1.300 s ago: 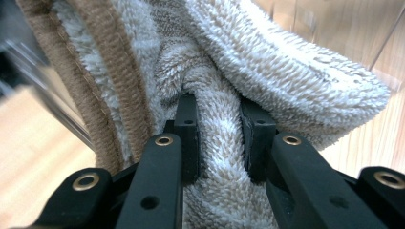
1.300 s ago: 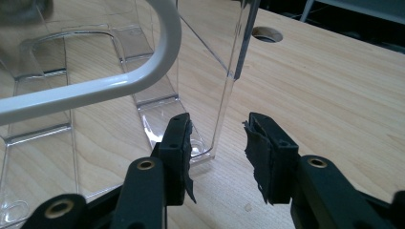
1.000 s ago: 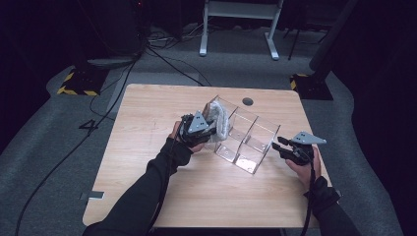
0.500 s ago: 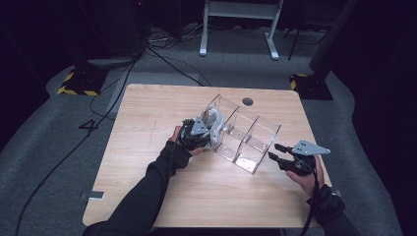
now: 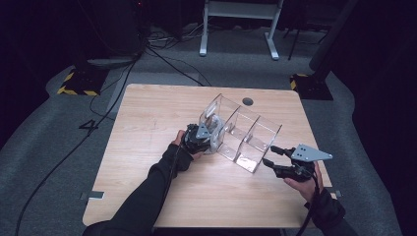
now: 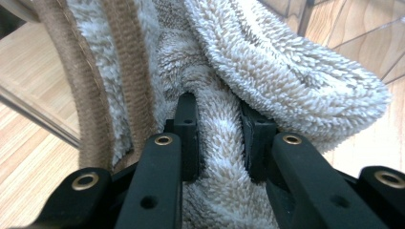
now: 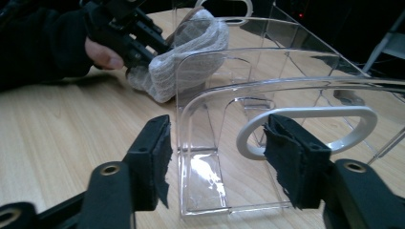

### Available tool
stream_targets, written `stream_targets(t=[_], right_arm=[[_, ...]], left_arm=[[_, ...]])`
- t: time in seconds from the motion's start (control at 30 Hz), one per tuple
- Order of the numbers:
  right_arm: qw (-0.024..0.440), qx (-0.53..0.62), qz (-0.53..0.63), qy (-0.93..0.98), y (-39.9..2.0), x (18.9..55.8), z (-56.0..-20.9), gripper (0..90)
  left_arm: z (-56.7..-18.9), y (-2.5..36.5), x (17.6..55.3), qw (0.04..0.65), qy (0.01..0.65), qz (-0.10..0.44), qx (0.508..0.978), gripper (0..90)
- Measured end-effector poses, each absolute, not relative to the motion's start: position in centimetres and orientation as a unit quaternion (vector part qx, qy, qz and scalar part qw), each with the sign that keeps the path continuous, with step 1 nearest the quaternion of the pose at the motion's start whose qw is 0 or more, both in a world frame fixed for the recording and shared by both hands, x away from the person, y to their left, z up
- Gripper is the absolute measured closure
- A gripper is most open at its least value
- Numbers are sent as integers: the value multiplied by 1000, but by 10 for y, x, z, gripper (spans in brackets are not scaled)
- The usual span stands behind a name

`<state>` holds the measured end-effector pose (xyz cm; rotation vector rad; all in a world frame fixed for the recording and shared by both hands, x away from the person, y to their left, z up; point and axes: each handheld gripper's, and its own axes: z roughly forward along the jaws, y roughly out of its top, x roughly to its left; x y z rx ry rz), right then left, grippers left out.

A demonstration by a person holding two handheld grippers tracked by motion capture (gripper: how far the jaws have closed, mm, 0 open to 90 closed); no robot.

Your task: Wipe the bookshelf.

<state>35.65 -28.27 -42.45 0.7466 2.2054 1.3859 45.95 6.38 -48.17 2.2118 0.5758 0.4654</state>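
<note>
On the table (image 5: 147,196), the left gripper (image 5: 204,137) sits at the near-left end of a clear bin (image 5: 255,142), closed tight on a towel (image 5: 214,133). The left gripper view shows its two pads squeezing a fold of the towel (image 6: 219,157), cream pile with tan bands along one edge, and the rest of the cloth bulges above and to either side of the jaws. The towel lies at the bin's leftmost compartment; from above it seems partly inside, though the clear walls make it hard to say how far in it has gone. In the right gripper view the towel (image 7: 191,47) hangs over the bin's far end, held by the left gripper (image 7: 138,40) with a hand (image 7: 102,55) behind it.

The bin stands slanted across the middle of the table, split by clear dividers into compartments, with a white handle (image 7: 305,129) at the end nearest the right gripper.

The right gripper (image 5: 271,156) hovers just beside the bin's near-right end. Its jaws have just been opening and now stand apart, holding nothing; the handle and bin wall (image 7: 215,143) show past them, with the pads clear of both.
</note>
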Motion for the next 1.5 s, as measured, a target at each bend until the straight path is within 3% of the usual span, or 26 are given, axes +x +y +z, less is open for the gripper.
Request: stream_targets(t=[0.3,0.37,0.43,0.53,0.97,1.17,1.27,1.3,1.37,1.5], right_arm=[[206,284,483,802,-276,362,-433,363],[214,285,476,803,-270,364,-434,374],[225,288,474,801,-268,364,-432,458],[223,289,474,801,-268,365,-432,463],[210,277,474,809,-277,364,-431,467],[203,267,480,811,-280,365,-431,468],[202,263,480,812,-281,365,-431,468],[199,261,481,813,-282,365,-431,467],[197,258,482,814,-284,364,-431,467],[196,256,483,814,-284,364,-431,467]], left_arm=[[-486,63,457,393,228,177,873,736],[-486,64,456,393,226,178,874,736],[-485,65,456,394,228,175,873,736],[-481,66,456,400,230,178,869,736],[-429,60,454,473,225,229,820,732],[-412,48,458,476,220,248,815,723],[-414,43,466,470,220,235,822,726],[-419,44,473,481,228,198,823,731],[-423,46,475,490,225,179,823,743],[-423,47,472,483,216,178,830,752]])
